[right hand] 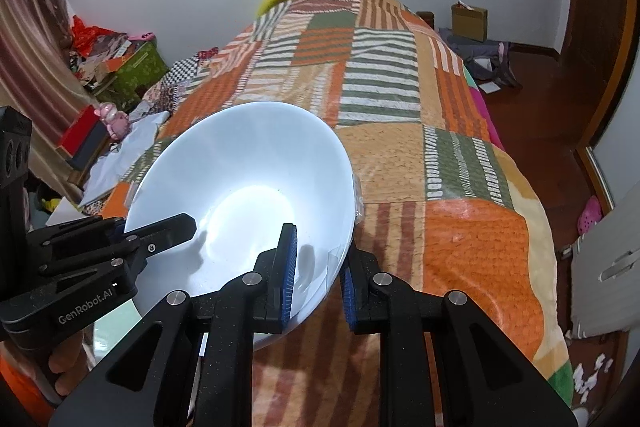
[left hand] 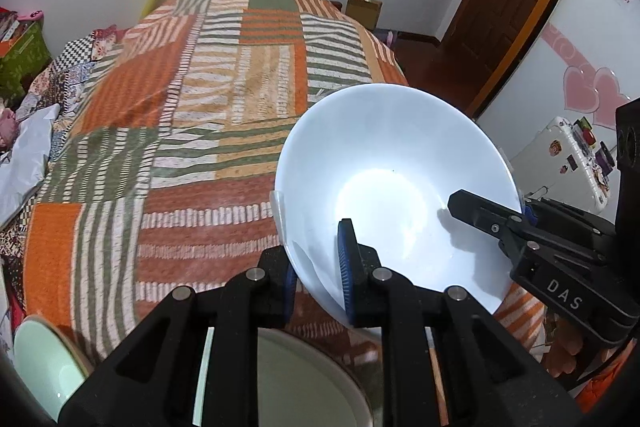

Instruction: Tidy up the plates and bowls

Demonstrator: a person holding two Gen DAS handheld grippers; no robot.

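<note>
The white bowl (left hand: 396, 183) is held in the air above the bed (left hand: 224, 115), tilted, with its opening turned toward both cameras. Two grippers hold it at the same time, one on each side of the rim, probably because the bowl is wide and smooth and one grip alone could let it turn or slip.

The left gripper (left hand: 318, 277) pinches the near-left part of the rim: one blue pad sits inside the bowl and the other outside, so the fingers are narrowed to about the thickness of the wall. The right gripper (right hand: 318, 277) does the same on the opposite side, with one finger inside and one behind the wall.

Below the left gripper a pale plate (left hand: 304, 383) lies on the bed, and a light green dish (left hand: 44, 359) is at the left edge. I judge that the bowl is being carried toward this group to be stacked.
</note>
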